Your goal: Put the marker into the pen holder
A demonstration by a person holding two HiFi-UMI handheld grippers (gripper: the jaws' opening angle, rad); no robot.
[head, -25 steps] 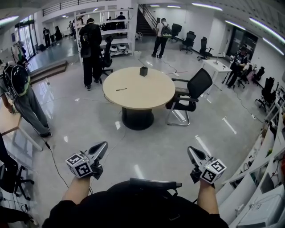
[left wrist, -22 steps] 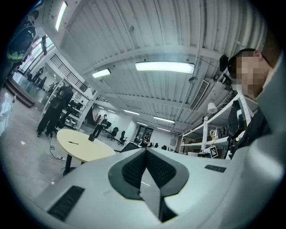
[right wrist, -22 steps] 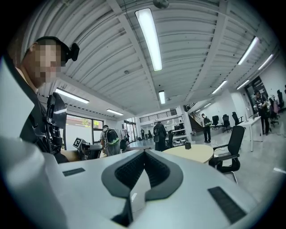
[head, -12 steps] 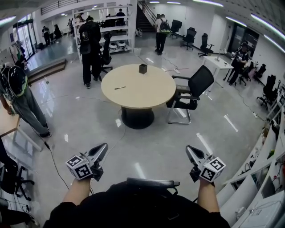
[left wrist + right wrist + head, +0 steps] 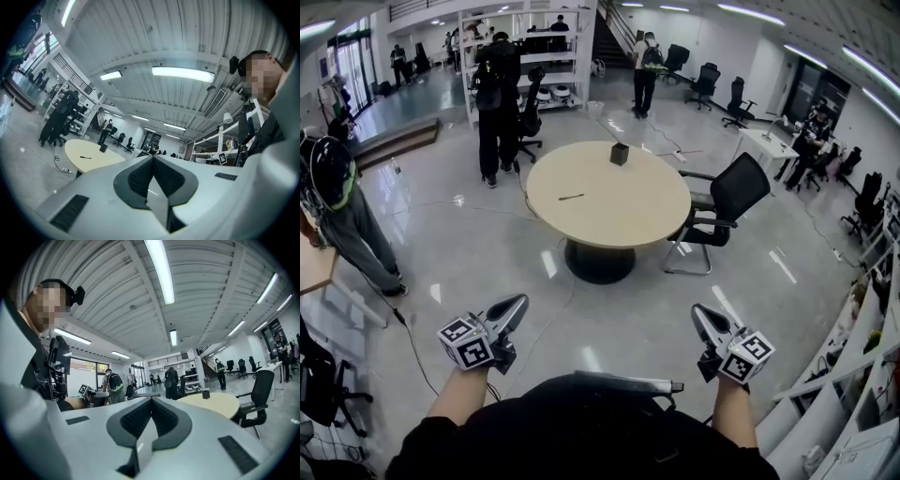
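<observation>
While the left claw and right claw are both hanging clenched on nothing, the marker is lying crosswise on the round tabletop well ahead, leaning nearer the left one, with the pen holder sitting beyond it.

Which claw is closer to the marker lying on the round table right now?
Left. The left claw hangs short of the marker, slightly to its left; the right claw is well off to its right.

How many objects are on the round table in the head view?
2. A black marker lies on the left part of the round table; a dark pen holder stands near its far edge. Smaller items may be too small to see.
</observation>
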